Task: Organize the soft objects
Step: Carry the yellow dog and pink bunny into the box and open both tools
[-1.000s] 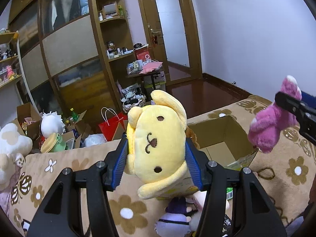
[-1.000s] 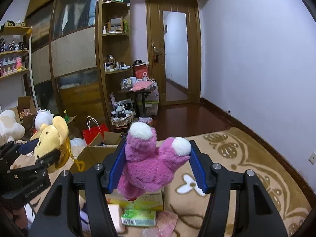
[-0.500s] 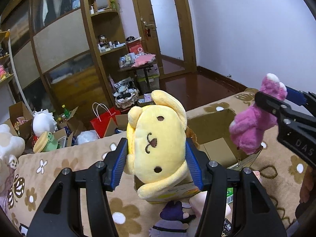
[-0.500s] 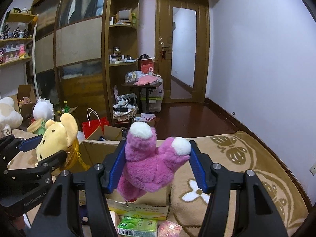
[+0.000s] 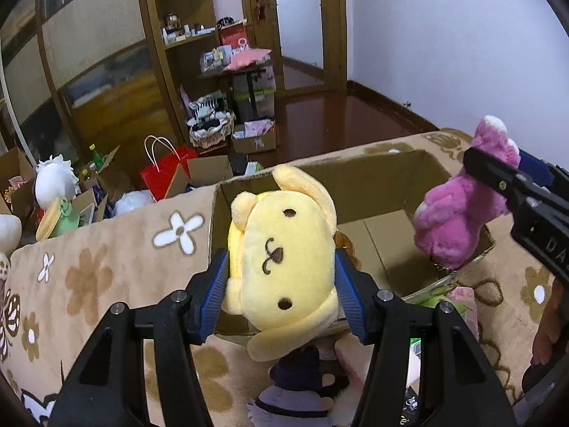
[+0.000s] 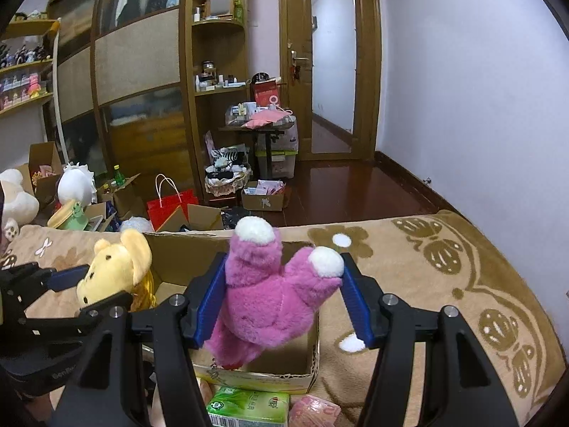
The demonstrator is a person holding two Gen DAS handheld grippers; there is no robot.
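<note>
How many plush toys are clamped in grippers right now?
2: the yellow dog plush in the left gripper, the fuzzy pink plush in the right gripper, both above the open cardboard box.

Both grippers, the left gripper [image 5: 282, 293] and the right gripper [image 6: 281, 300], are showing matte black angular finger arms with triangular cut-outs, each arm carrying round silver screw heads on its top face. Each finger is wearing a blue ribbed pad [image 5: 215, 295] on its inner face. In the left wrist view at 3 o'clock, the right gripper's black body is displaying raised letters reading partly "DA", while its counterpart at 8 o'clock in the right wrist view is bearing faint, unreadable lettering.
</note>
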